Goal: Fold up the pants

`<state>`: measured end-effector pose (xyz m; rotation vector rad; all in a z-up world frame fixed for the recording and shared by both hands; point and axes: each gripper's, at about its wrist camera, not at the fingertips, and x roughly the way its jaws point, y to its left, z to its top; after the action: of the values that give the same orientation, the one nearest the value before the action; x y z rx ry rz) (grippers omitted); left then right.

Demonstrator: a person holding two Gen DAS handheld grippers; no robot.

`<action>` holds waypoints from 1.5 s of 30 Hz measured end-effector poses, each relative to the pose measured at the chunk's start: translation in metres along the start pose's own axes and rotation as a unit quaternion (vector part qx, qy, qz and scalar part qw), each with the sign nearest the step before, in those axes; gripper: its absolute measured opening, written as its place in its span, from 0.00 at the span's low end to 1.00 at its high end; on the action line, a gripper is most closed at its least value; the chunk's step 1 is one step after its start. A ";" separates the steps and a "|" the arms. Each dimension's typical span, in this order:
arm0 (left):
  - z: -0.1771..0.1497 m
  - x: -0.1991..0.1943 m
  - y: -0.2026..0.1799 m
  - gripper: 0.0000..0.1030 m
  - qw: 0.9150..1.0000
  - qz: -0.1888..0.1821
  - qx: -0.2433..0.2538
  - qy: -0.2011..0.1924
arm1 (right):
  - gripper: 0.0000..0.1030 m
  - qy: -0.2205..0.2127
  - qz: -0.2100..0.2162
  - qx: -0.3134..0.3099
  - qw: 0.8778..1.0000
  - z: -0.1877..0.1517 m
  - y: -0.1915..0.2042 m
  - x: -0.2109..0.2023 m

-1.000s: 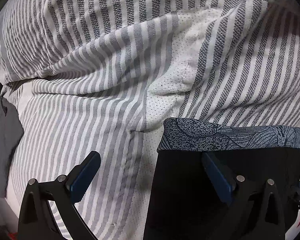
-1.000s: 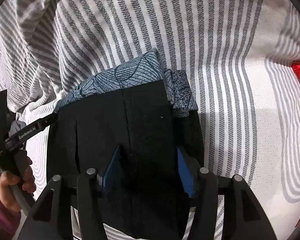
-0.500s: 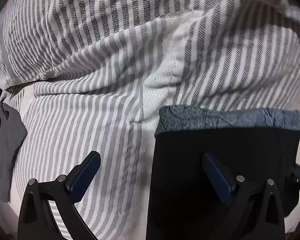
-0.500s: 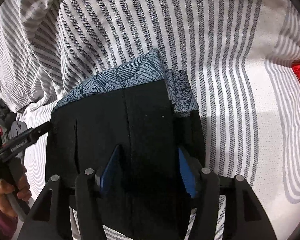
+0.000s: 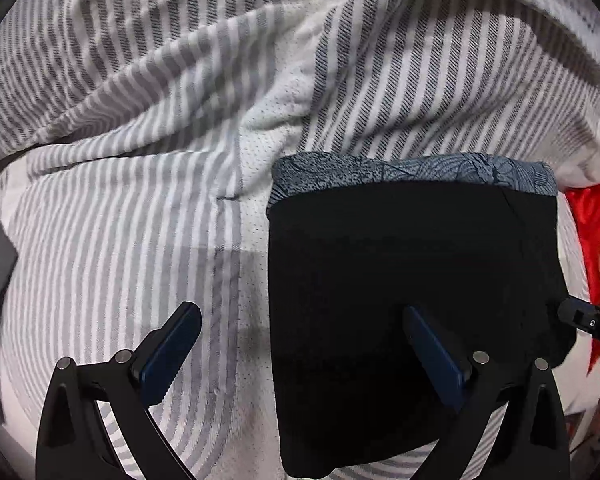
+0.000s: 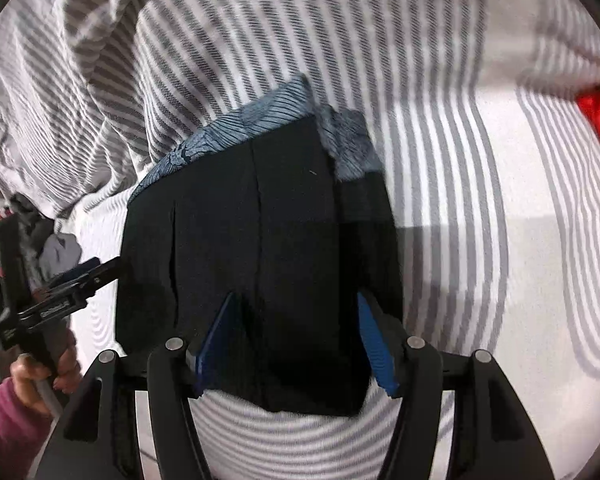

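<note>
In the left wrist view, the folded black pants [image 5: 412, 300] are seen lying on the striped bedspread [image 5: 140, 220], stacked on a blue patterned garment [image 5: 412, 170]; the left gripper [image 5: 300, 344] is held with jaws wide apart, the right jaw over the pants' near part, the left over bare bedspread

In the right wrist view, the pants [image 6: 256, 248] lie between and beyond the jaws of the right gripper [image 6: 296, 340], which have just been opening and stand apart, not pressing the cloth

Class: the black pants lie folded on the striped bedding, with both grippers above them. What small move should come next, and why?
Probably lift the right gripper clear. Its jaws have just been opening and stand apart over the folded black pants, which lie as a compact block on the striped bedding. The left gripper is open too.
</note>
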<state>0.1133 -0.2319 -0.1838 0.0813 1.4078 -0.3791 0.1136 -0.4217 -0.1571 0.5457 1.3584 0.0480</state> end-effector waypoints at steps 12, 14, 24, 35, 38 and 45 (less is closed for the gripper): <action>-0.003 0.027 0.027 0.99 0.992 -0.091 0.026 0.080 | 0.75 0.012 0.052 0.033 0.998 0.007 -0.050 0.001; -0.002 0.031 0.031 0.99 0.991 -0.103 0.019 0.086 | 0.75 0.018 0.067 0.028 0.997 0.013 -0.053 0.006; 0.014 0.061 0.049 0.99 0.980 -0.156 0.010 0.119 | 0.75 0.042 0.145 0.020 0.988 0.034 -0.074 0.025; 0.011 0.081 0.025 0.99 0.973 -0.196 -0.006 0.119 | 0.75 0.066 0.165 0.034 0.983 0.050 -0.073 0.044; 0.003 0.070 0.022 0.95 0.978 -0.186 -0.001 0.099 | 0.59 0.068 0.163 0.052 0.983 0.048 -0.074 0.036; -0.011 0.033 0.010 0.72 0.983 -0.169 0.024 0.061 | 0.41 0.047 0.179 0.060 0.981 0.038 -0.075 0.006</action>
<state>0.1096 -0.2259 -0.2198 -0.0984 1.5371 -0.7002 0.1296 -0.4985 -0.1881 0.8950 1.3465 0.2886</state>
